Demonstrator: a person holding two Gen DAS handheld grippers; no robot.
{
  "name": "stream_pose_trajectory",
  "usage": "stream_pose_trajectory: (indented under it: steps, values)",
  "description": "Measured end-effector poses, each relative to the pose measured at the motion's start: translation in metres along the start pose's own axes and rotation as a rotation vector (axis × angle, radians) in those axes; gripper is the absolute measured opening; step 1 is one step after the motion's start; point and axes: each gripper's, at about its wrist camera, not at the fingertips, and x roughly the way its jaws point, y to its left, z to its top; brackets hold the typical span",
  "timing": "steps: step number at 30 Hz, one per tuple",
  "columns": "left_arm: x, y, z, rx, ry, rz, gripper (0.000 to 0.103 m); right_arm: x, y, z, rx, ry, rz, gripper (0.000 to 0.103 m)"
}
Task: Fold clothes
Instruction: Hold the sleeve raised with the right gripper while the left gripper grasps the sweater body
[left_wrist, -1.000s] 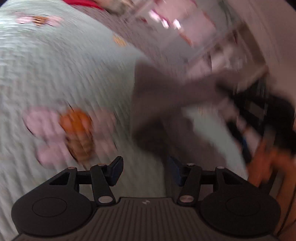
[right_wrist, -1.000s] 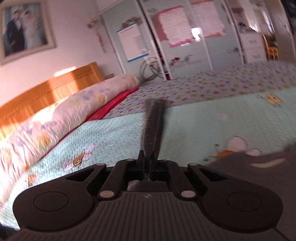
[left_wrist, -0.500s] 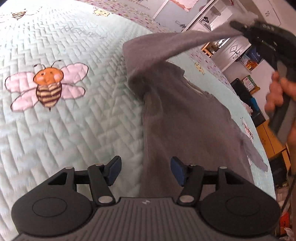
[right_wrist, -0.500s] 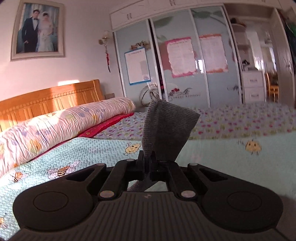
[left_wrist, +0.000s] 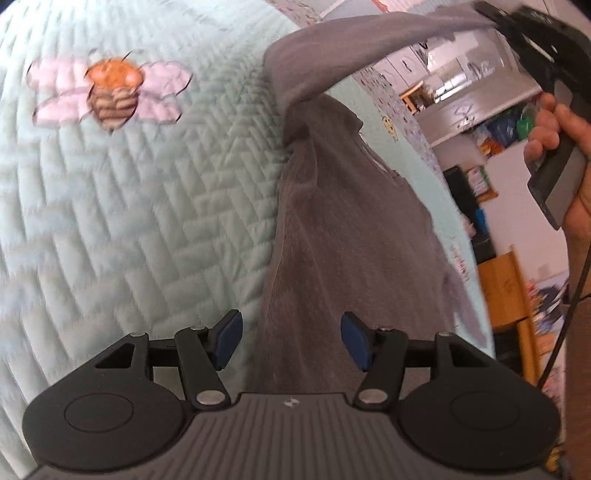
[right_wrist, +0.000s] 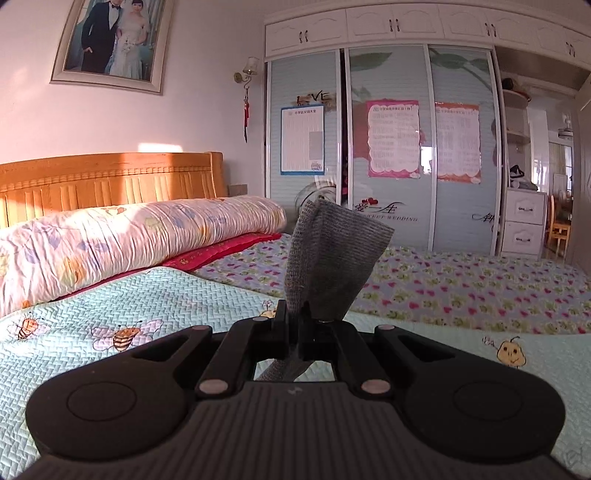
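A grey knit garment (left_wrist: 354, 229) lies lengthwise on the pale green quilted bedspread (left_wrist: 129, 229). One sleeve (left_wrist: 362, 40) is pulled up and to the right, off the bed. My right gripper (right_wrist: 294, 314) is shut on the end of that sleeve (right_wrist: 332, 251), which sticks up past its fingers. The same gripper (left_wrist: 495, 20) shows in the left wrist view at the top right, held by a hand (left_wrist: 554, 129). My left gripper (left_wrist: 291, 341) hovers open just above the garment's near end, with the cloth's left edge below the gap and nothing between its blue pads (left_wrist: 352, 338).
A rolled floral duvet (right_wrist: 129, 240) and a red cover lie by the wooden headboard (right_wrist: 110, 177). A floral sheet (right_wrist: 461, 284) covers the far side of the bed. Sliding wardrobe doors (right_wrist: 388, 147) stand behind. A wooden cabinet (left_wrist: 506, 291) stands beside the bed.
The right gripper has risen with the sleeve and rolled upright, so the view now looks level across the room. The left gripper has drifted along the bed above the garment's near end.
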Motion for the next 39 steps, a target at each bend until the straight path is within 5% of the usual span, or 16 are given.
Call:
stream_pose_trajectory:
  steps: [3,7,20,39]
  values:
    - [-0.001,0.004,-0.004,-0.040,-0.007,-0.021,0.059,-0.002,-0.006,0.005,0.026,-0.001,0.003,0.003]
    - [-0.001,-0.001,-0.007,-0.063,0.003,0.018,0.015,-0.002,-0.013,0.004,0.035,0.016,-0.020,0.003]
    - [-0.015,-0.058,-0.015,0.070,-0.088,0.093,0.012,-0.028,-0.050,0.006,0.047,-0.043,-0.131,0.003]
    - [0.045,-0.118,-0.033,0.258,0.052,0.079,0.012,-0.091,-0.143,-0.032,0.072,-0.130,-0.376,0.003]
